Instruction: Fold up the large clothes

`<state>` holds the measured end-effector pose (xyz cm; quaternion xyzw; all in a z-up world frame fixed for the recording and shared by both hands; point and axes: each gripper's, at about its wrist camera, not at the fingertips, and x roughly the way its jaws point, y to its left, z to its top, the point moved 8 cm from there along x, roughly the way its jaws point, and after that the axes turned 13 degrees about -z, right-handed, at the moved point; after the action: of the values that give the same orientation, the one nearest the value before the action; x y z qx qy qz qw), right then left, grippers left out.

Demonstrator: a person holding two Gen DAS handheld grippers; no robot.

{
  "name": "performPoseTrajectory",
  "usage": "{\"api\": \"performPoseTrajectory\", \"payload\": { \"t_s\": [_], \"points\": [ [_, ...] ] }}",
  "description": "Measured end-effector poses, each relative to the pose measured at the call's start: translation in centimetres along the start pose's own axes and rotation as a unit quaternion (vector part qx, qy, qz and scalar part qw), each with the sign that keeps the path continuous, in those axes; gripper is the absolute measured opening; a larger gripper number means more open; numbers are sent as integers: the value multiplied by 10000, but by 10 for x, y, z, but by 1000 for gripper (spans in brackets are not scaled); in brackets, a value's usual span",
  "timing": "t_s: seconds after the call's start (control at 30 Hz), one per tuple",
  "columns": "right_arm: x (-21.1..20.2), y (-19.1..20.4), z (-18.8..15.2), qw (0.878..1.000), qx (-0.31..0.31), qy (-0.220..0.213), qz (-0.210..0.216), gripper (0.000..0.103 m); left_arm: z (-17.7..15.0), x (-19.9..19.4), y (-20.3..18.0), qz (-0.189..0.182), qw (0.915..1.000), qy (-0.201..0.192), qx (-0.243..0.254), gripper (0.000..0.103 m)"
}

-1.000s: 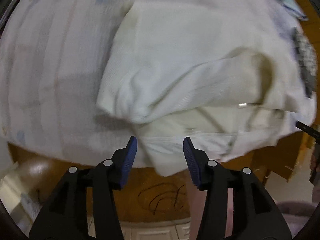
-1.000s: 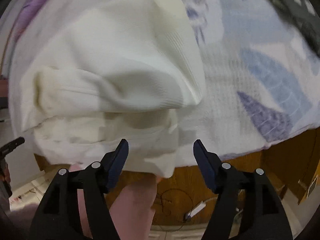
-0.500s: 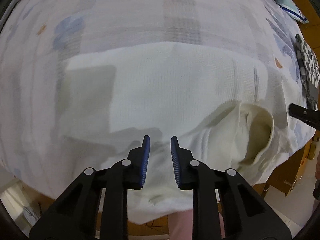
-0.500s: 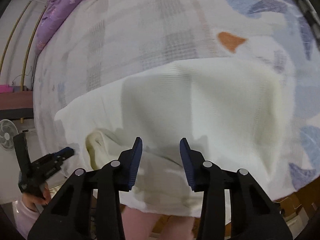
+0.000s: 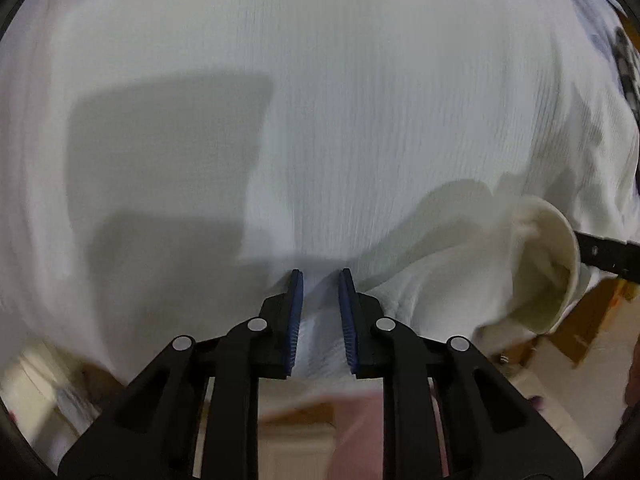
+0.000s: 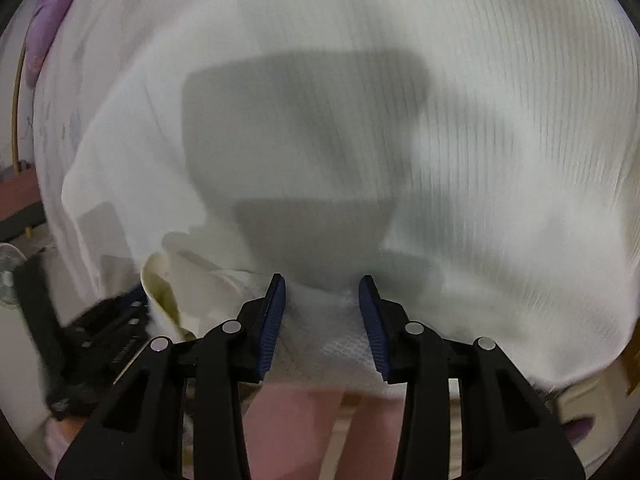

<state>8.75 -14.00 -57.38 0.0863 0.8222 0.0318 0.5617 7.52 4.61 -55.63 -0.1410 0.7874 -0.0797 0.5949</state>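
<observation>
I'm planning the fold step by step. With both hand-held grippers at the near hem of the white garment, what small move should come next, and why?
Probably close both on the hem. The left hand-held gripper and right hand-held gripper each straddle the near edge of the white garment, fabric lying between the blue pads, yet gaps remain on both, wider on the right. Lifting now would likely let the cloth slip out.

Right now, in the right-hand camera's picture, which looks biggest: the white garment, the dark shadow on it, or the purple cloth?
1. white garment
2. dark shadow
3. purple cloth, though it lies farther off, so it may really be larger.
</observation>
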Motion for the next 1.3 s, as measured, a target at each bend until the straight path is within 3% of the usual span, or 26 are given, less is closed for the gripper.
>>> {"api": "performPoseTrajectory", "payload": {
  "t_s": [0.2, 0.33, 0.4, 0.43, 0.47, 0.5, 0.53, 0.63, 0.73, 0.8, 0.83, 0.93, 1.1, 1.13, 1.3],
  "points": [
    [35, -24, -69, 9974, -481, 133, -515, 34, -56, 14, 11, -227, 9993, -57, -277, 17],
    [43, -40, -93, 9989, -155, 319, -294, 40, -69, 14, 24, -426, 9978, 6, -508, 18],
    [32, -51, -94, 9996, 158, 202, -124, 51, -65, -3, 32, -555, 9958, -251, -684, 19],
    [24, -57, -92, 9992, 403, 80, 17, 64, -62, -12, 39, -574, 9947, -403, -749, 25],
    [15, -64, -88, 9974, 672, -74, 235, 69, -57, -25, 47, -580, 9928, -603, -851, 42],
    [9, -69, -83, 9950, 889, -182, 417, 69, -53, -33, 55, -560, 9911, -745, -947, 52],
    [6, -73, -79, 9919, 1106, -263, 570, 69, -48, -43, 66, -558, 9876, -964, -1104, 59],
    [7, -91, -60, 9779, 1870, -404, 838, 69, -34, -55, 103, -696, 9732, -1308, -1761, 59],
    [20, -97, -48, 9625, 2417, -440, 1150, 71, -24, -50, 140, -857, 9506, -1642, -2491, 65],
    [28, -100, -47, 9533, 2767, -467, 1113, 55, -20, -40, 146, -1234, 9357, -1673, -2852, 54],
    [29, -102, -52, 9485, 2939, -484, 1080, 38, -18, -41, 141, -1491, 9301, -1755, -2862, 27],
    [13, -94, -65, 9404, 2967, -802, 1454, 5, -24, -54, 128, -1163, 9430, -1843, -2516, 13],
    [-7, -96, -86, 9419, 2909, -946, 1385, 4, -45, -69, 101, -1242, 9425, -1821, -2513, 10],
    [-16, -113, -88, 9436, 2878, -947, 1335, 4, -56, -71, 102, -1214, 9438, -1790, -2500, 10],
    [-9, -130, -90, 9506, 2833, -771, 1005, 4, -72, -62, 105, -709, 9615, -1503, -2189, 13]
  ]
}}
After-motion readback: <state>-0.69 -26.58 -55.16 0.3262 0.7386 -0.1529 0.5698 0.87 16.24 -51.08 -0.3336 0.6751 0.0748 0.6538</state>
